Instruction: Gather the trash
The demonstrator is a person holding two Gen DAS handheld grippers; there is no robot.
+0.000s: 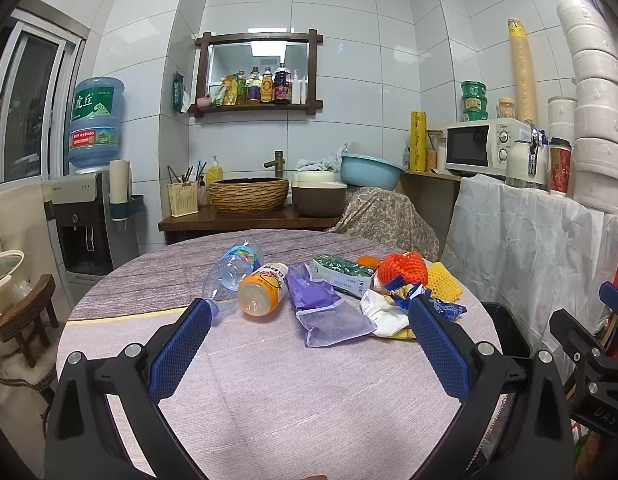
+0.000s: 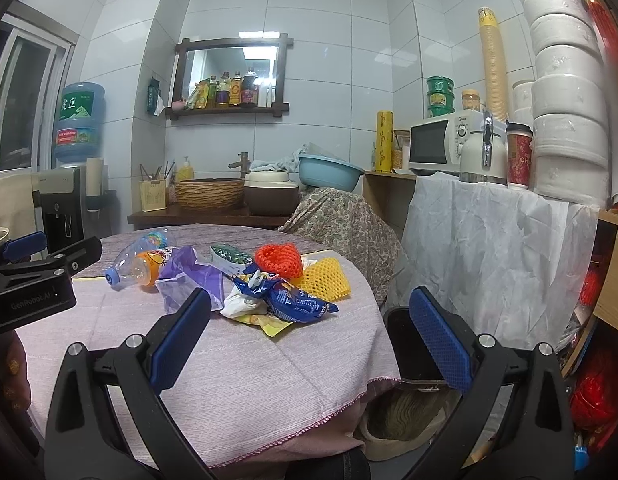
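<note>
Trash lies in a row across the round table (image 1: 269, 392): a clear water bottle (image 1: 235, 268), an orange-labelled bottle (image 1: 263, 288), a purple plastic bag (image 1: 321, 308), a green carton (image 1: 343, 274), a red foam net (image 1: 403, 268), a yellow foam net (image 1: 445, 282), a blue wrapper (image 2: 299, 298) and crumpled white paper (image 1: 383, 312). My left gripper (image 1: 311, 314) is open just short of the purple bag, holding nothing. My right gripper (image 2: 311, 304) is open and empty near the table's right edge, with the blue wrapper beyond it. A dark bin (image 2: 405, 344) stands on the floor by that edge.
A cloth-draped chair (image 2: 341, 220) stands behind the table. At the right, a white-covered counter (image 2: 489, 248) carries a microwave (image 2: 441, 144), kettle and stacked paper rolls. A water dispenser (image 1: 89, 208) is at the left, and a basin counter (image 1: 249, 216) at the back.
</note>
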